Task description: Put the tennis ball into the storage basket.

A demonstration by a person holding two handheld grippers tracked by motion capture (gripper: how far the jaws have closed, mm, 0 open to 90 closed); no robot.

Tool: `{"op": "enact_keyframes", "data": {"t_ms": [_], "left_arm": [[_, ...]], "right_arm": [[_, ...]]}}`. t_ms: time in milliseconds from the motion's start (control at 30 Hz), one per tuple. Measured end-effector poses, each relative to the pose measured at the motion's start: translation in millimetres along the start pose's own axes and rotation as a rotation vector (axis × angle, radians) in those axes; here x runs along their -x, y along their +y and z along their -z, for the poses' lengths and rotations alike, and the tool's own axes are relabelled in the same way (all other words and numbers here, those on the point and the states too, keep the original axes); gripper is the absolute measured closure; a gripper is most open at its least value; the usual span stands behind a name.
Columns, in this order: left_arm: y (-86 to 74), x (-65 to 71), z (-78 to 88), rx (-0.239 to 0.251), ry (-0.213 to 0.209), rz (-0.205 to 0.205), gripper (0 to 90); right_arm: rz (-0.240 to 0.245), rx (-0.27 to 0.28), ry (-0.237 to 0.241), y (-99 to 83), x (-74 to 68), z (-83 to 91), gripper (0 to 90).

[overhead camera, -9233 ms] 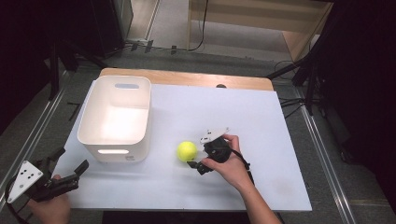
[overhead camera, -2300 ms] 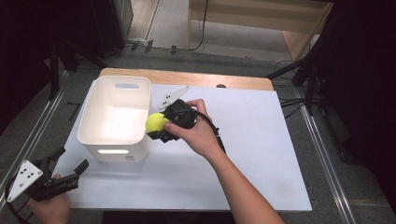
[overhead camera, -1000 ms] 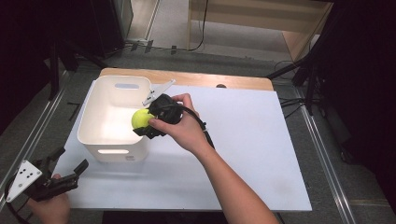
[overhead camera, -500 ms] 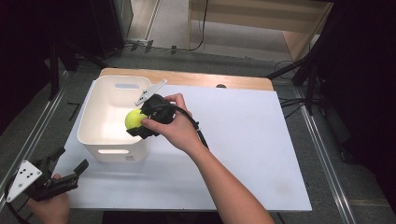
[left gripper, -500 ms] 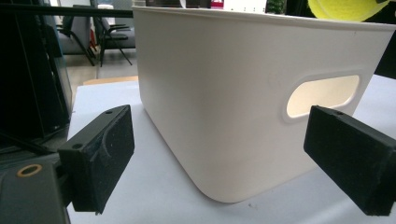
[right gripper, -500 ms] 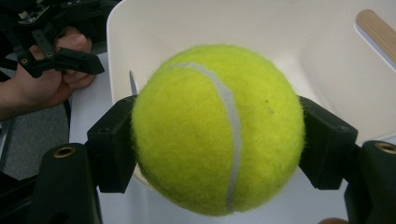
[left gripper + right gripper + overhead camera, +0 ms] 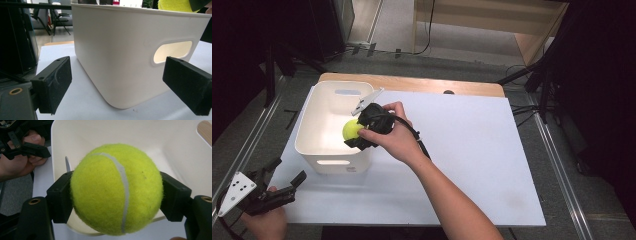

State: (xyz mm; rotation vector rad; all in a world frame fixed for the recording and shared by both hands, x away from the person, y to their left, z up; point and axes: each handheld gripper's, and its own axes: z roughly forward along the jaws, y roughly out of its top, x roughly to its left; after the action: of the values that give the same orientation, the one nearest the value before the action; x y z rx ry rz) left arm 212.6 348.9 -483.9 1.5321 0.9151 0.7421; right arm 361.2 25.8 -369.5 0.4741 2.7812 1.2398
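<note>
Carried tennis ball, pinched in right gripper jaws, from surface to over white bin; release likely next; left gripper jaws spread, idle.

The ball is bright yellow-green and fuzzy, crossed by one curved pale grey seam. The tub is plain cream-white, without pattern (its handle slot glows a warmer yellowish tone in the left gripper view). Both grippers are black: the right gripper and the left gripper, the latter carrying a pale grey plate with dark dots. The tabletop is white, with a light wooden strip along its far edge.
</note>
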Motion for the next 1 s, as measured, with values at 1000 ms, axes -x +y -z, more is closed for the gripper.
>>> {"op": "enact_keyframes", "data": {"t_ms": [1000], "left_arm": [[0.0, -0.2, 0.2, -0.002, 0.0, -0.003, 8.5]], "right_arm": [[0.003, 0.013, -0.077, -11.1, -6.4, 7.6, 7.9]]}}
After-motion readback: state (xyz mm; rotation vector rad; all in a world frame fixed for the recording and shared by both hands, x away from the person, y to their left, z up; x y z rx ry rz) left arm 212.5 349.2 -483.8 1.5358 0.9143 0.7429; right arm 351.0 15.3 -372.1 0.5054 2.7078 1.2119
